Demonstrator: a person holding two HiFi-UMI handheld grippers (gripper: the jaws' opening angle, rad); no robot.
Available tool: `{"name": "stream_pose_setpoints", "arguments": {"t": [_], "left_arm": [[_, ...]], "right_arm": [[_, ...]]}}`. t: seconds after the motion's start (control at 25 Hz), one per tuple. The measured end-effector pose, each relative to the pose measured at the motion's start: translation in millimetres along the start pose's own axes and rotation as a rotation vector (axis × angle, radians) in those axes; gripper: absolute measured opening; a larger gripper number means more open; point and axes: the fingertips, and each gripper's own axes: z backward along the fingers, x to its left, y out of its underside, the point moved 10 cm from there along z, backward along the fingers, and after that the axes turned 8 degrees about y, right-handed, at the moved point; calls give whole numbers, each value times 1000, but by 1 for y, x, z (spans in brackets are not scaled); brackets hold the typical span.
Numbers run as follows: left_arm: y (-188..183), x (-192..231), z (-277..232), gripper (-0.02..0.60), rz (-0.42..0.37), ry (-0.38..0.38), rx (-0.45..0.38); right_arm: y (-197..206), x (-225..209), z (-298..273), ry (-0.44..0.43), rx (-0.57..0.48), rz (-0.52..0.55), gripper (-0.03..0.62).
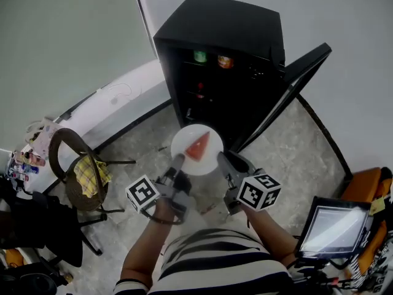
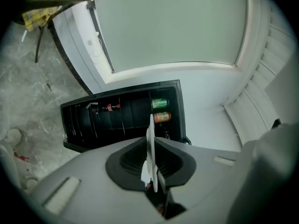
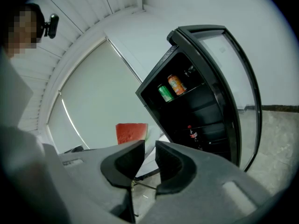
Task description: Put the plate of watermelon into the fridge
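Plate on approach, fridge open ahead.

Near end: left gripper is clamped on the plate rim, which sits edge-on between its pads. The right gripper has its jaws apart, with the rim just past its tips and no pinch that we can see. The watermelon wedge sits just ahead of both tips, mid-plate. Further out is the fridge, with its door standing open on the right claw's side. A green can and an orange can sit on the top shelf, farthest off. We judge there's only one real pinch, so we'd hold the plate dead level and go in straight and slow. We'd aim for a bare shelf under the cans and keep the right claw off the door edge.
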Motion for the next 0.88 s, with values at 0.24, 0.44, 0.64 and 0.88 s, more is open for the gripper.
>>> {"name": "stream_pose_setpoints", "arguments": {"t": [0.24,0.44,0.64,0.88], "left_arm": [[-33,11,-20,35,26,3,68],[-59,23,-43,37,7,-5,132],[-71,33,-56,39,7,18,183],[-76,45,-73,42,64,58,191]], "right_arm": [[5,5,-26,77,-55,-30,66],[8,5,-50,163,-94,-58,64],[16,7,-59,239,-132,-49,64],[17,6,-69,327,-154,-23,63]]}}
